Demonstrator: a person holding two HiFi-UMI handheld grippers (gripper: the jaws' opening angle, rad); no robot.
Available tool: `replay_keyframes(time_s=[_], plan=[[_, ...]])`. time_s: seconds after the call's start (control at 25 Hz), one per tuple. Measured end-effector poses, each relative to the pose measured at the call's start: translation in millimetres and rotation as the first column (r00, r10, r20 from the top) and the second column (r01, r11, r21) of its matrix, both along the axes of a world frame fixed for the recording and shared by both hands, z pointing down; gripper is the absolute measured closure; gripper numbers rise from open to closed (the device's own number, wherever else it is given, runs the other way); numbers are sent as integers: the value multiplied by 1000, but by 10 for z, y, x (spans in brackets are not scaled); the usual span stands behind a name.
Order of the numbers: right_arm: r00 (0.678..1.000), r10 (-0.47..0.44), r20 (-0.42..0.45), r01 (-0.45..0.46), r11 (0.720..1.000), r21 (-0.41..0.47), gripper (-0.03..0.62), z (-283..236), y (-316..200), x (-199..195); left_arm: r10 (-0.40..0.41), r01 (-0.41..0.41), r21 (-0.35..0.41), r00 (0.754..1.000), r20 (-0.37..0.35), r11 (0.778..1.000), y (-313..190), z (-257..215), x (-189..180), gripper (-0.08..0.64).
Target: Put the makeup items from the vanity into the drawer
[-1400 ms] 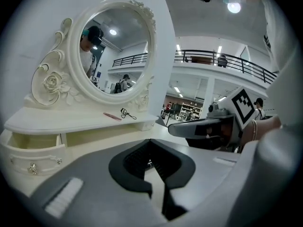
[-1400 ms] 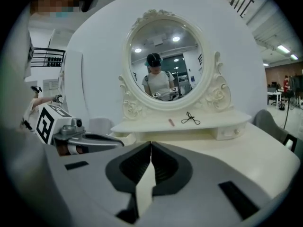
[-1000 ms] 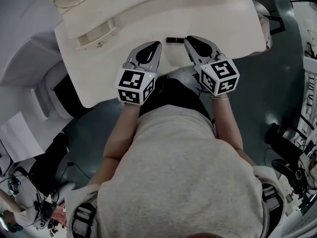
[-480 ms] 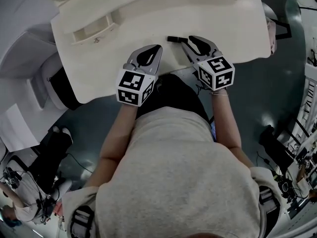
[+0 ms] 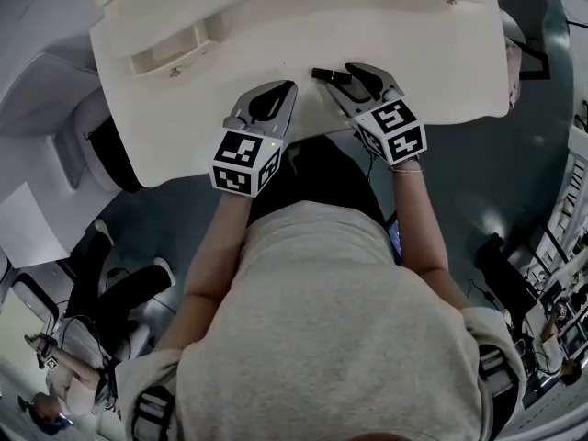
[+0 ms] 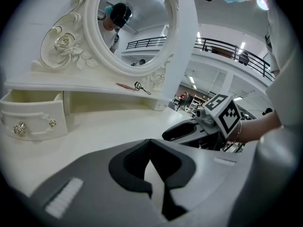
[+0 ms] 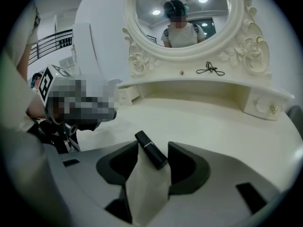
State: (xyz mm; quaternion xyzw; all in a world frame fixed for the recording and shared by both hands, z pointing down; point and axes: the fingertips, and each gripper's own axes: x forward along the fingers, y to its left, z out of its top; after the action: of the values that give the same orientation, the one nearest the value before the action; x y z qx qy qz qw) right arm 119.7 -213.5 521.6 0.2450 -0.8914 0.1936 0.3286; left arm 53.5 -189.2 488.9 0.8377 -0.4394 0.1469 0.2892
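A black lipstick (image 7: 151, 150) lies on the white vanity top (image 5: 432, 53), and in the head view this lipstick (image 5: 329, 74) is at the tips of my right gripper (image 5: 354, 70). The right gripper (image 7: 152, 148) is open; its jaws have just been opening and the lipstick lies between them, free of the pads. My left gripper (image 5: 280, 88) hovers beside it over the vanity's front edge. In its own view the left gripper (image 6: 150, 142) is shut with nothing in it. An open drawer (image 6: 31, 119) stands at the far left, and this drawer (image 5: 170, 51) also shows from above.
An oval mirror (image 7: 182, 18) in a carved frame rises at the back. An eyelash curler (image 6: 142, 86) and a thin pink stick (image 6: 125, 85) lie on the shelf under it. A closed small drawer (image 7: 265, 105) sits at the right. A stool (image 5: 322, 168) is below the vanity's front edge.
Both grippers have sunk toward the vanity top. The right gripper's jaws have spread apart and now stand on either side of the lipstick. The left gripper stays shut.
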Motion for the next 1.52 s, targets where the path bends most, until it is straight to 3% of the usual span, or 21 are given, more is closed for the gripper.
replay_keyframes(time_s=[0.36,0.48,0.72,1.0,1.52], plan=[[994,-65,-91,71,996,56,444,112,20,7,1,0,-8,1000,25,1000,-33,47,41,551],[994,-54,-93,61,996,69,481,115,-7,27,-8,9,-20,1000,27,1000,-19,63,30,551],[996,-19,-86,24,998,56,487,112,-48,44,-34,35,-27,999,34,999,-19,61,-4,551],[999,18,-41,-15,997,71,488,-7,-112,29,-84,84,1,996,39,996,-41,-47,-109,551],[995,-68,68,59,990,127,488,-379,-162,-248,-192,191,29,978,79,981,115,-155,-335,551]])
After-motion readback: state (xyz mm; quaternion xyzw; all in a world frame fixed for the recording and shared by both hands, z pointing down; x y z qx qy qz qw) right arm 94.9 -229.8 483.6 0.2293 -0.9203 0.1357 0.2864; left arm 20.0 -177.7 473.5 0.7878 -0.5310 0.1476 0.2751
